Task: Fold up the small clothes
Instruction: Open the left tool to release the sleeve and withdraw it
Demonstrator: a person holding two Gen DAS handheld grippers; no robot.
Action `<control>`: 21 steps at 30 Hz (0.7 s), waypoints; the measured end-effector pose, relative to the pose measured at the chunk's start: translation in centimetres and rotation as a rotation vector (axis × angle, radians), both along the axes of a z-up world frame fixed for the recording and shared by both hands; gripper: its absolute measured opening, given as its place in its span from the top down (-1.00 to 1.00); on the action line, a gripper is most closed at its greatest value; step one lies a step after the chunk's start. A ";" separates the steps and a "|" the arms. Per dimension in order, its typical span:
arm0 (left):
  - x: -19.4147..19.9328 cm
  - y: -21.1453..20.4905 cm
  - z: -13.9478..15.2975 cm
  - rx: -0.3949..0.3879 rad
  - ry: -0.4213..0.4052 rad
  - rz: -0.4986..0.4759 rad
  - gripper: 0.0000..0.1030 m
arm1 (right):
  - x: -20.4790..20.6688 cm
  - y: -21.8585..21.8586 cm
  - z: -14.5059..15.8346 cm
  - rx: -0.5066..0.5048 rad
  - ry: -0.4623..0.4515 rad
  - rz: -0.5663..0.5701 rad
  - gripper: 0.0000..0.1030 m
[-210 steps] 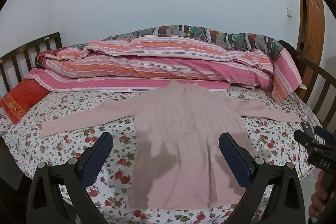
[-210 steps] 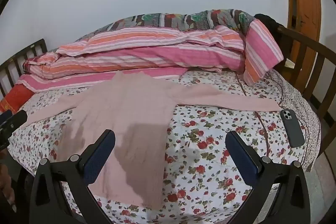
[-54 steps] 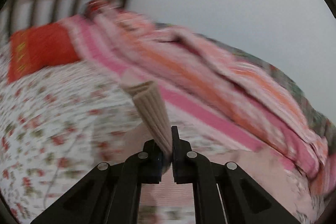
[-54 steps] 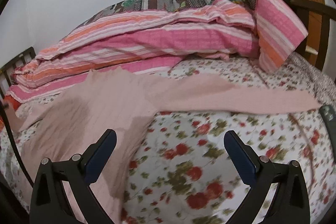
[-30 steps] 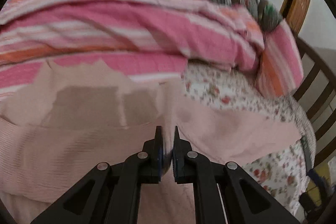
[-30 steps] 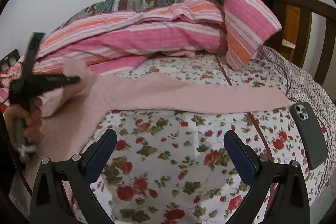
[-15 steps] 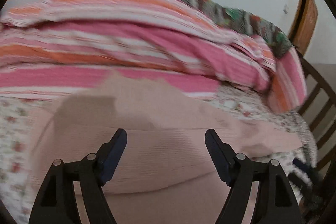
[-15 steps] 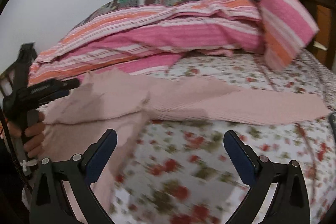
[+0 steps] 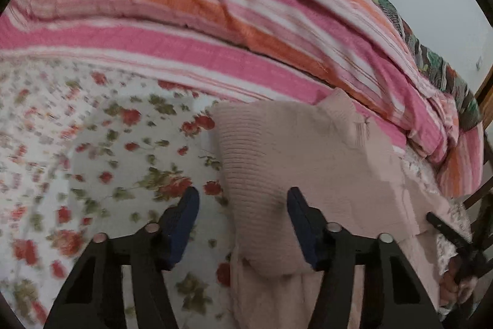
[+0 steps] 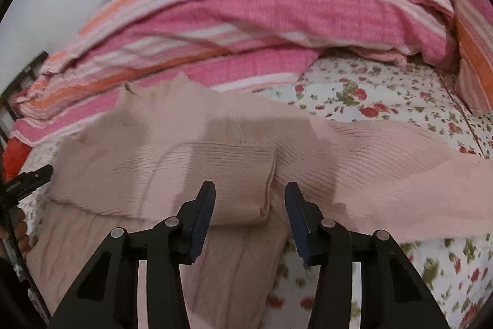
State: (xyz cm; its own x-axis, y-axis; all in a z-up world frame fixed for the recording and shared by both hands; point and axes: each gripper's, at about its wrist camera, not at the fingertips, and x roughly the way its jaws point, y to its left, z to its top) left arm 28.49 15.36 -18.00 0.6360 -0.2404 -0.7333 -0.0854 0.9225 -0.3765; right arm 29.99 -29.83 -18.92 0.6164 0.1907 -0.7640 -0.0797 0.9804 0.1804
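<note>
Underneath, a floral bed sheet (image 9: 101,162) carries the pink sweater (image 10: 197,174), striped quilt (image 9: 191,30) behind. Left hand-held gripper (image 9: 242,207) and right hand-held gripper (image 10: 249,199), closing, spread, pinching nothing.

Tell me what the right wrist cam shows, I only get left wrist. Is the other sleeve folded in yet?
Observer: No. The right sleeve lies stretched out flat over the floral sheet, unfolded.
Operator: Where does the folded sleeve end?
Observer: Its cuff lies on the body of the sweater, in line with the gap between the fingers of the right gripper.
Operator: Gripping it?
Observer: No. The fingers have just been closing, but the pads stand clear of the cuff, and nothing is pinched.
</note>
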 end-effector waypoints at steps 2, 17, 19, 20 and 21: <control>1.0 -0.7 -0.6 -0.038 0.008 -0.007 0.39 | 0.8 0.4 -0.6 -0.024 0.016 0.012 0.55; -0.5 -2.4 1.2 0.100 -0.073 -0.035 0.26 | -0.4 -0.6 -0.3 0.002 -0.018 0.023 0.46; -1.7 -2.8 1.4 0.117 -0.088 -0.066 0.10 | -1.7 -1.8 0.5 -0.010 -0.062 -0.001 0.13; -2.3 -3.0 1.4 0.123 -0.093 -0.082 0.00 | -2.7 -3.0 0.9 -0.018 -0.091 -0.018 0.09; -2.6 -3.4 1.4 0.128 -0.097 -0.094 -0.01 | -3.5 -4.0 1.1 -0.022 -0.110 -0.038 0.03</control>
